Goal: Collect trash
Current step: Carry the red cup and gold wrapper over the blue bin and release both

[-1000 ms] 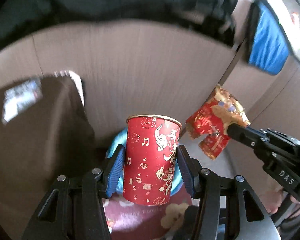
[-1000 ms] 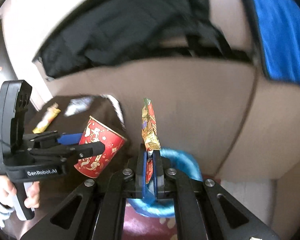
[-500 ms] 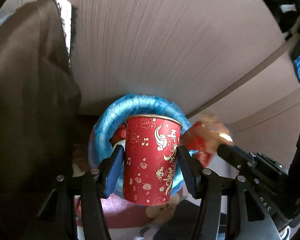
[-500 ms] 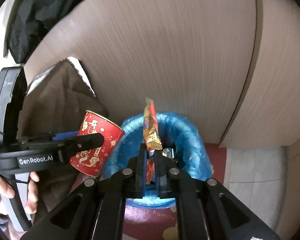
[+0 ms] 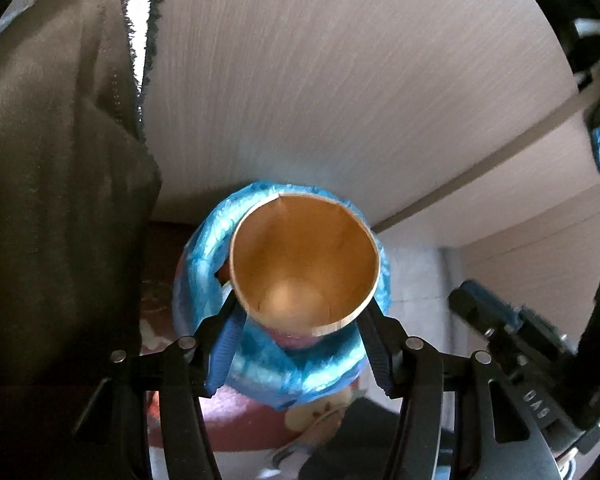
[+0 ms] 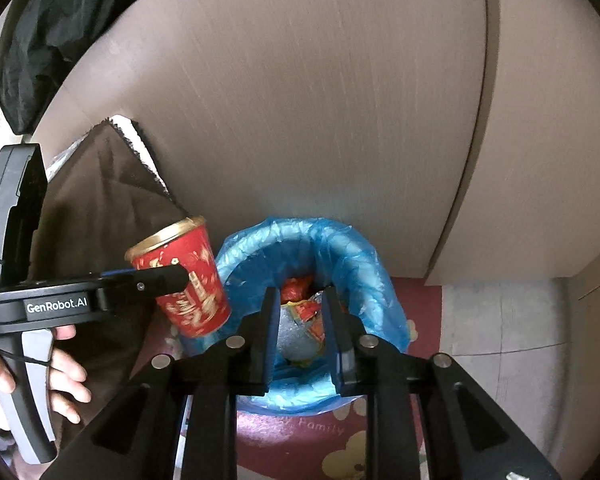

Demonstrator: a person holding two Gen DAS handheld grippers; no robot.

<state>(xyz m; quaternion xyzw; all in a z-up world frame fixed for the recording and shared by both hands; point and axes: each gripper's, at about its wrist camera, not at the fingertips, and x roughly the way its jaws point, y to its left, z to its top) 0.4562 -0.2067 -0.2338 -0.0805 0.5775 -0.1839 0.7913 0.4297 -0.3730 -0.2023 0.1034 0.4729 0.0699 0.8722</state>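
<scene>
Wrapper (image 6: 306, 314) dropped from your right gripper (image 6: 302, 334) into blue-lined bin (image 6: 364, 264); its fingers opening, empty. Your left gripper (image 5: 300, 344) pinches red cup (image 6: 188, 280), tipped at bin.

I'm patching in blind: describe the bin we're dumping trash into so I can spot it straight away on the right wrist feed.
Find the big beige wood-grain panel; the bin stands on the floor at its foot, on a dark red patterned mat. It is the only round thing lined with a crinkly blue plastic bag, with red and silver wrappers inside, unlike the red paper cup beside it.
</scene>
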